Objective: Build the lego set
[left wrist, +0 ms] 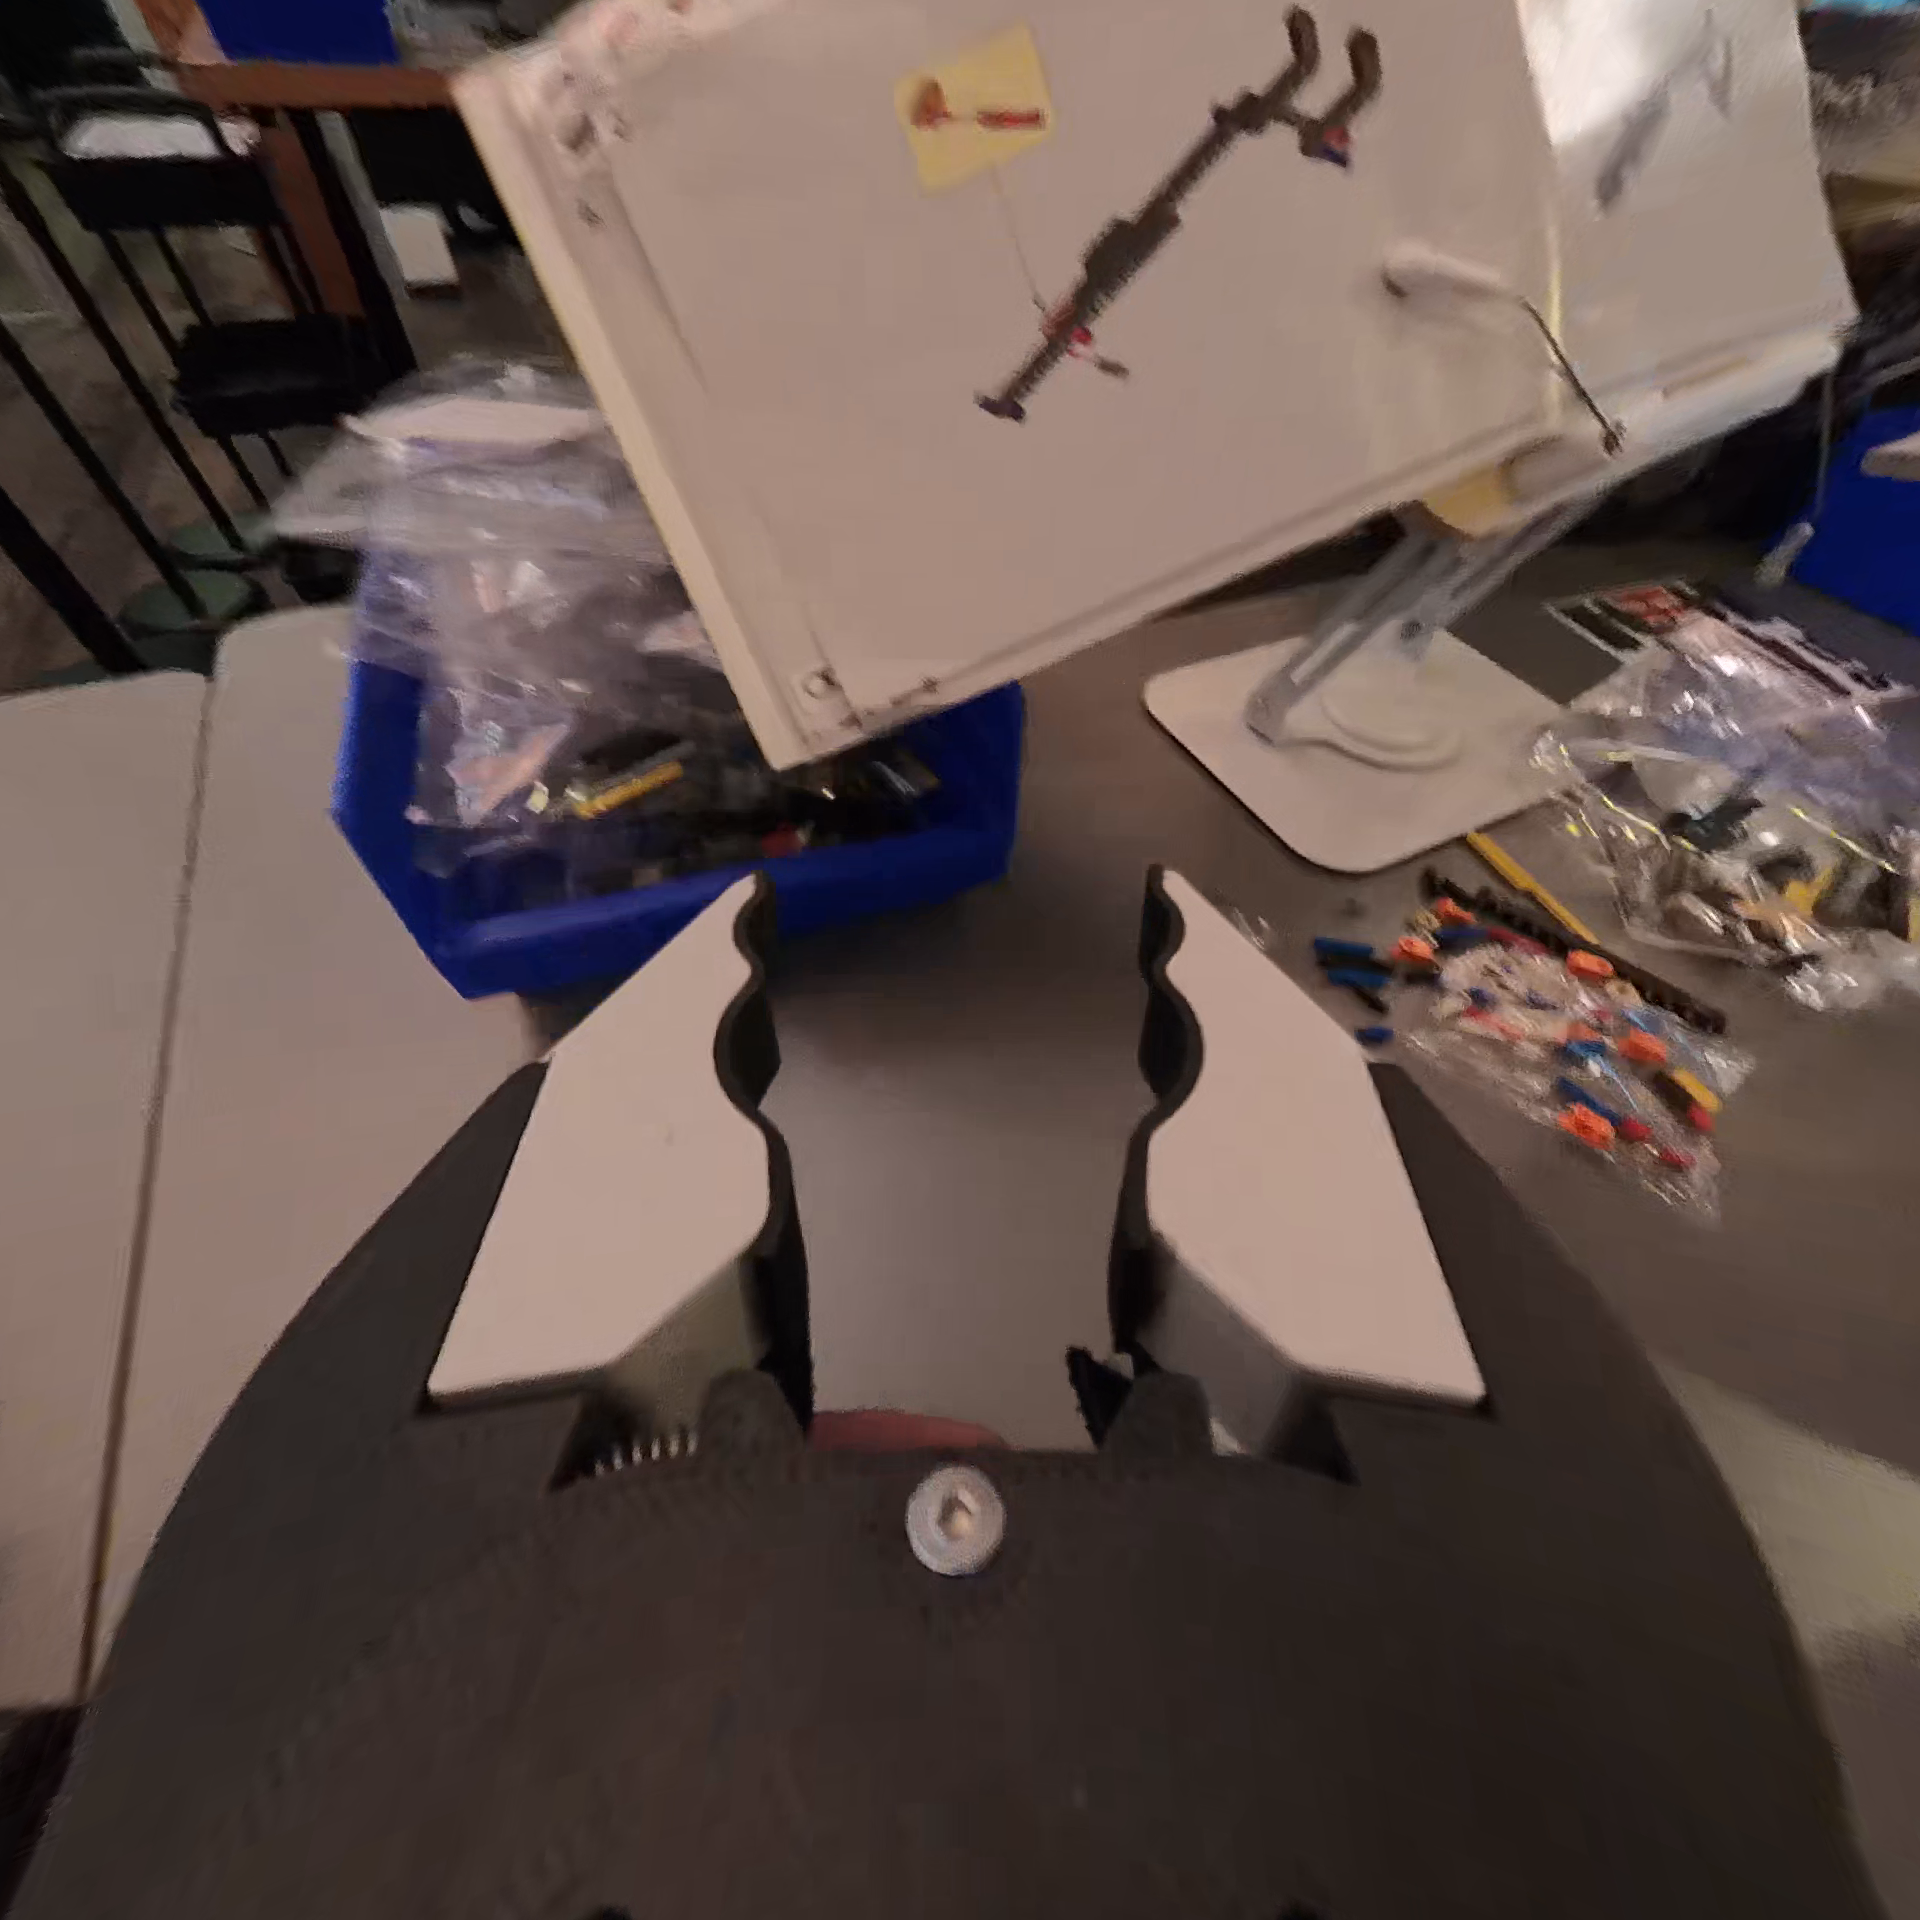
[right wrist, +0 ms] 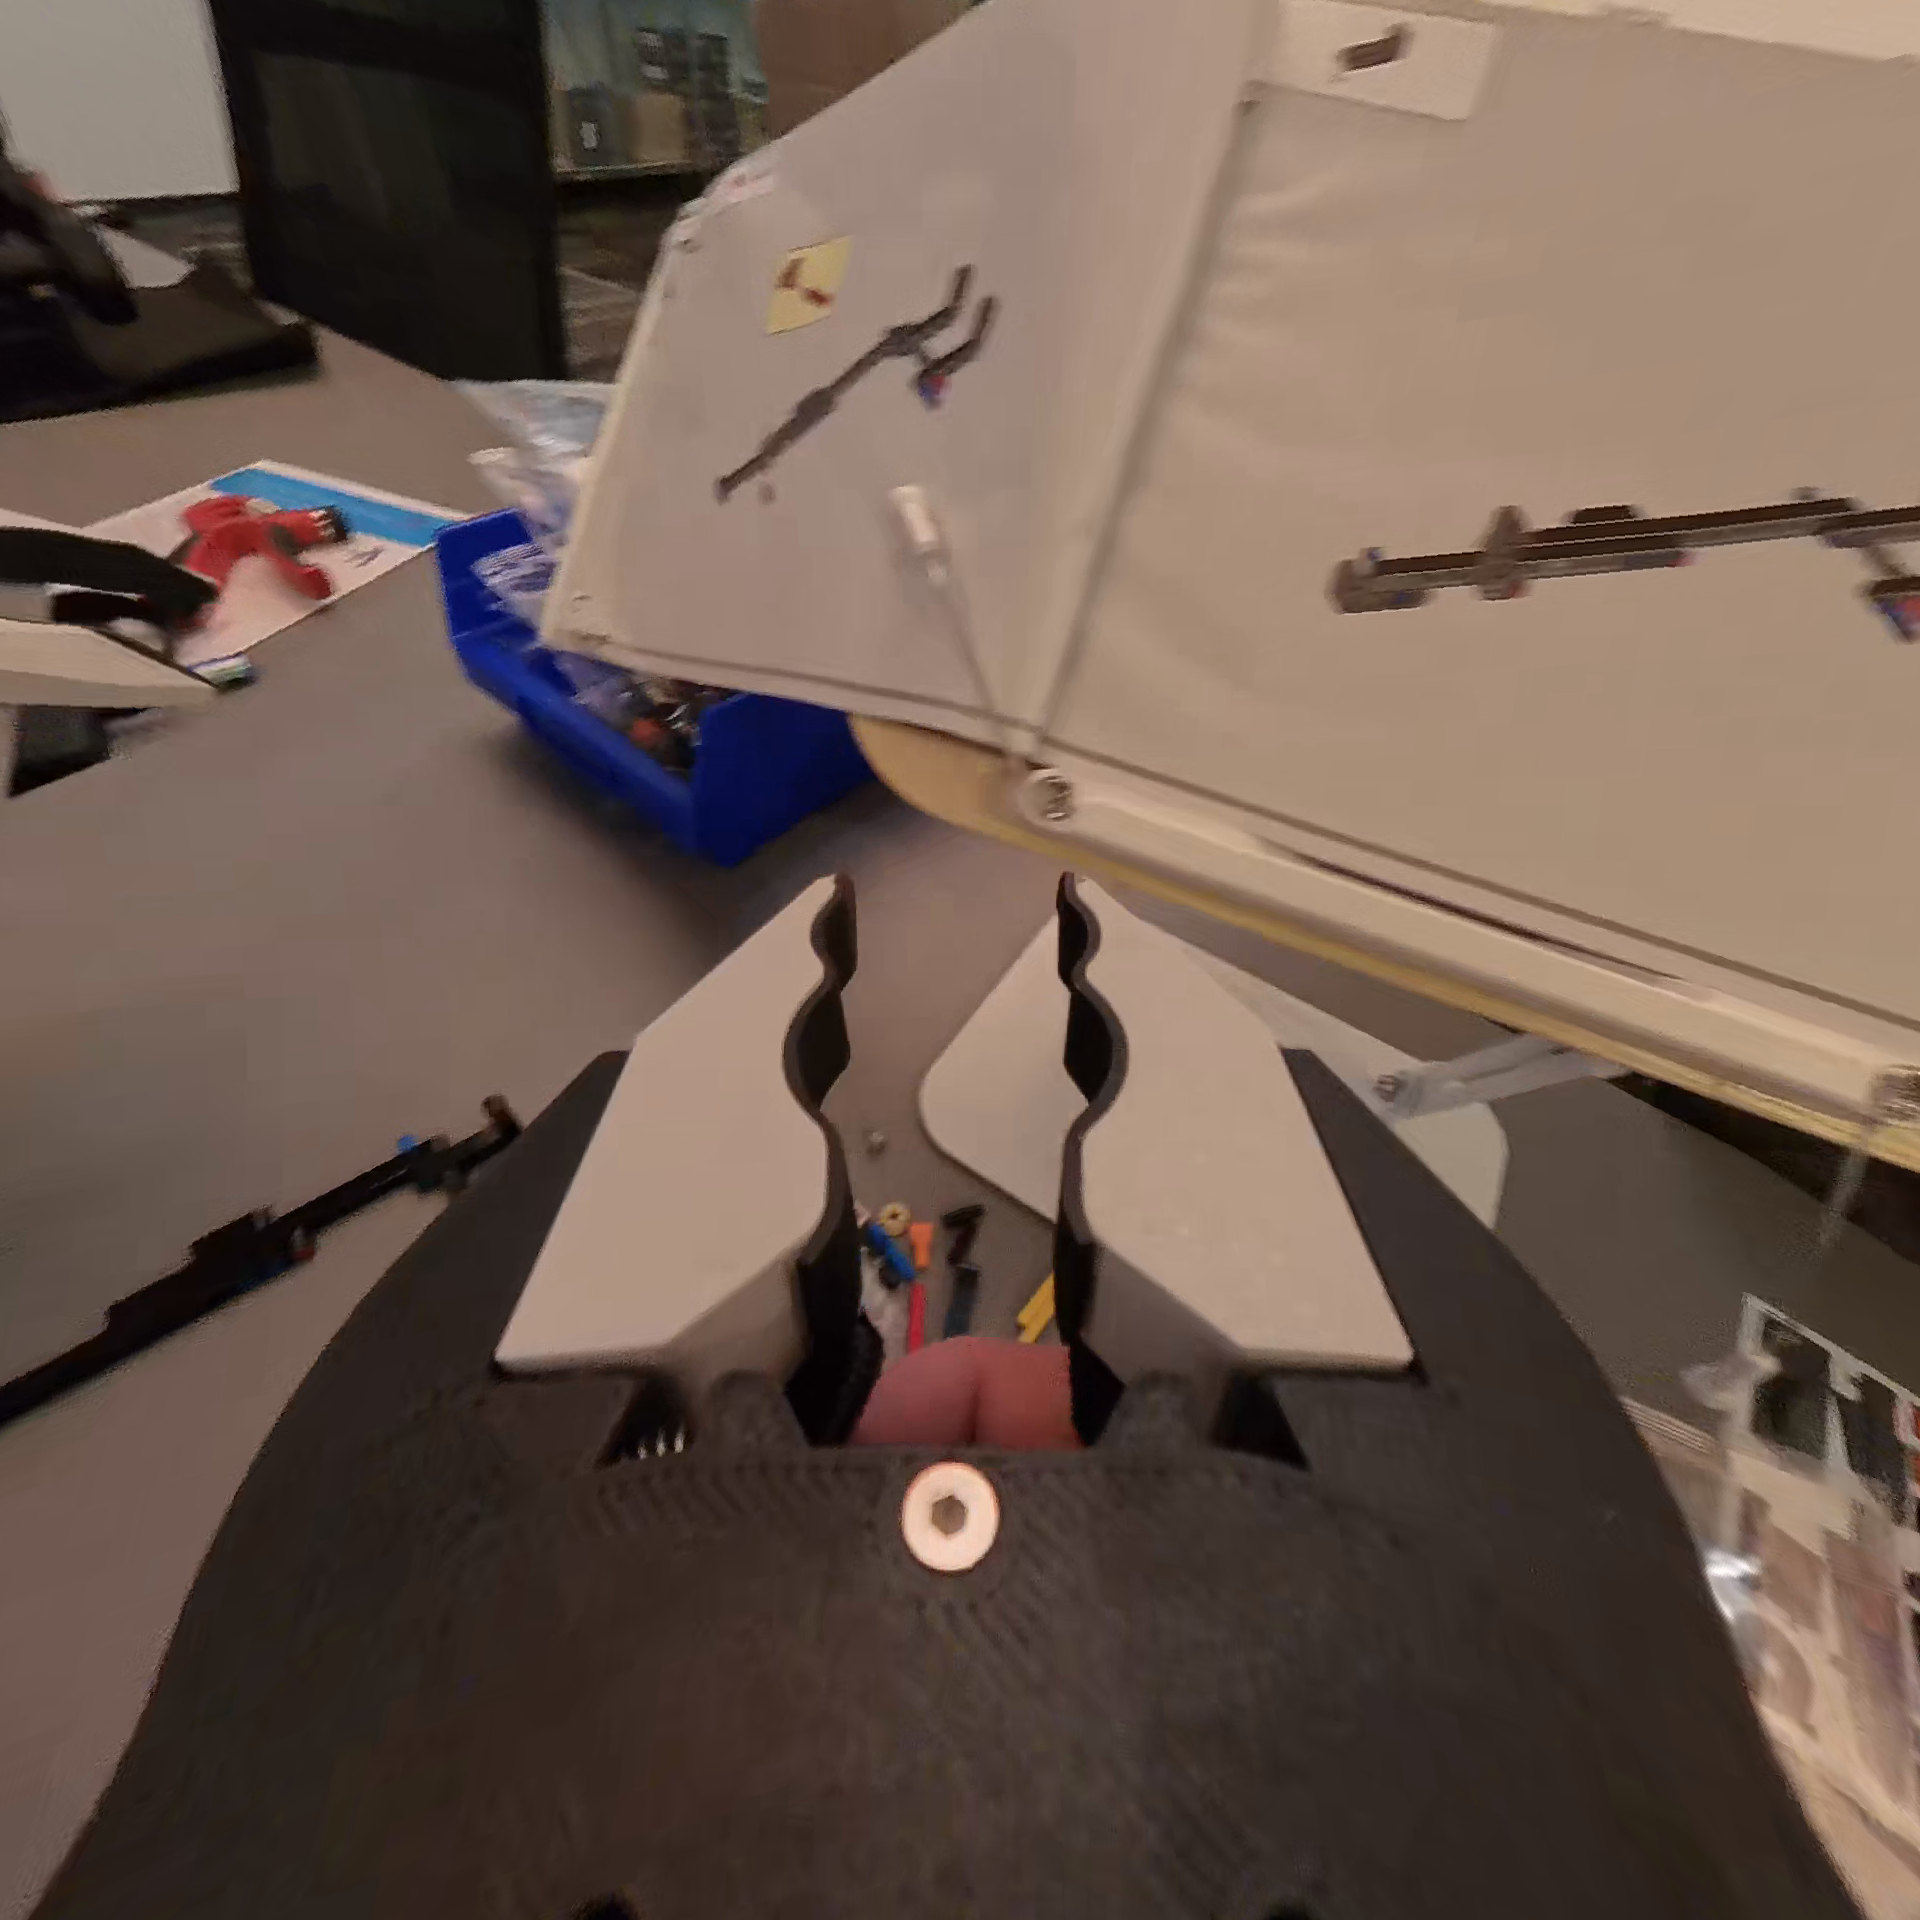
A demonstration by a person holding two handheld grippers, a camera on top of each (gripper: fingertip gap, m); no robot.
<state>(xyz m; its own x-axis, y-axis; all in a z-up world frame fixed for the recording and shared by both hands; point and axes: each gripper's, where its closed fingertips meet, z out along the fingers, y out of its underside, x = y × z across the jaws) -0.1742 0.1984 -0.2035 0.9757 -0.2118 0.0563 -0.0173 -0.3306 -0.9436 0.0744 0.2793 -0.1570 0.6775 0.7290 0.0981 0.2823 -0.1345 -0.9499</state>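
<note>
My left gripper [left wrist: 956, 883] is open and empty above the grey table, just short of a blue bin [left wrist: 894, 862] full of bagged lego parts. Loose small lego pieces [left wrist: 1538, 997] in orange, blue and black lie on a clear bag to its right. My right gripper [right wrist: 951, 894] is open and empty; several small coloured pieces [right wrist: 935, 1257] lie on the table between its fingers. A long black lego assembly [right wrist: 260, 1247] lies on the table to its left. The open instruction book [left wrist: 1039, 312] stands on a white stand [left wrist: 1351, 748], also seen in the right wrist view [right wrist: 1351, 468].
Clear bags of parts [left wrist: 1766, 831] lie at the right. A printed sheet with a red model picture [right wrist: 270, 551] lies far left, with the other gripper [right wrist: 94, 613] over it. The blue bin [right wrist: 665, 727] sits under the book's left edge. A dark monitor [right wrist: 395, 177] stands behind. To reach the long black lego assembly [right wrist: 260, 1247] in a straight line is about 20 centimeters for my left fingers, about 30 centimeters for my right.
</note>
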